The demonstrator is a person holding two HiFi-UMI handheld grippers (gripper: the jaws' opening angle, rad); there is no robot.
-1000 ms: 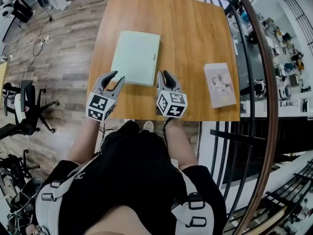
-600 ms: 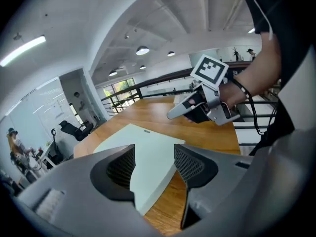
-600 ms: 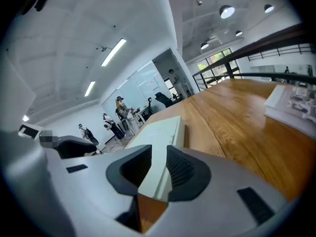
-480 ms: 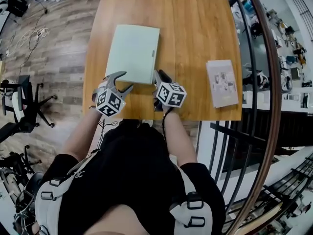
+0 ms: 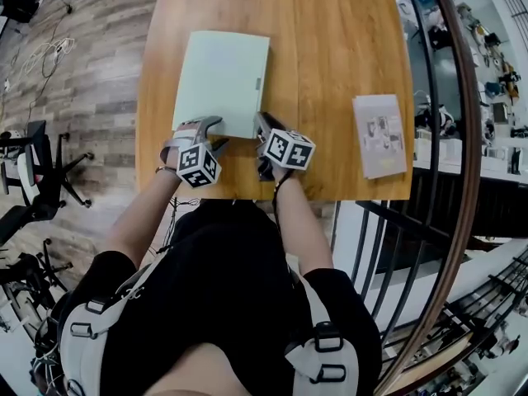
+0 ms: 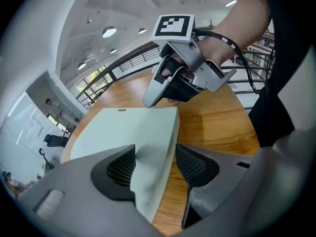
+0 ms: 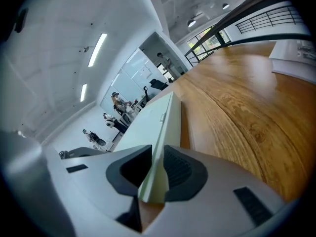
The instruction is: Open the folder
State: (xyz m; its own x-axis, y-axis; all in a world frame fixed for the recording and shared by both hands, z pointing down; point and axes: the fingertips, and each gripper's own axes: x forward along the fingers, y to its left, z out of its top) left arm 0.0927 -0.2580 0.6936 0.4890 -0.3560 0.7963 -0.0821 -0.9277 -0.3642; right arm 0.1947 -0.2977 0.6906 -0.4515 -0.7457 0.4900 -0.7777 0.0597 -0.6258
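A pale green folder (image 5: 221,77) lies closed and flat on the wooden table (image 5: 330,40). My left gripper (image 5: 214,134) is at the folder's near edge. In the left gripper view its jaws are still opening (image 6: 155,157). They straddle the folder's near corner (image 6: 128,127), and neither pad touches it. My right gripper (image 5: 261,122) is at the near right corner. There the folder's edge (image 7: 153,117) nearly fills the narrow gap of the right gripper (image 7: 158,158), and I see no squeeze. The right gripper (image 6: 158,95) also shows in the left gripper view.
A printed booklet (image 5: 379,136) lies at the table's right side, apart from the folder, and also shows as the booklet (image 7: 296,53) in the right gripper view. A black railing (image 5: 437,139) runs along the right. Office chairs stand on the plank floor at the left.
Both grippers came down and forward from in front of the table onto the folder's near edge. The left gripper rolled and its jaws spread wider. The folder lies as before.
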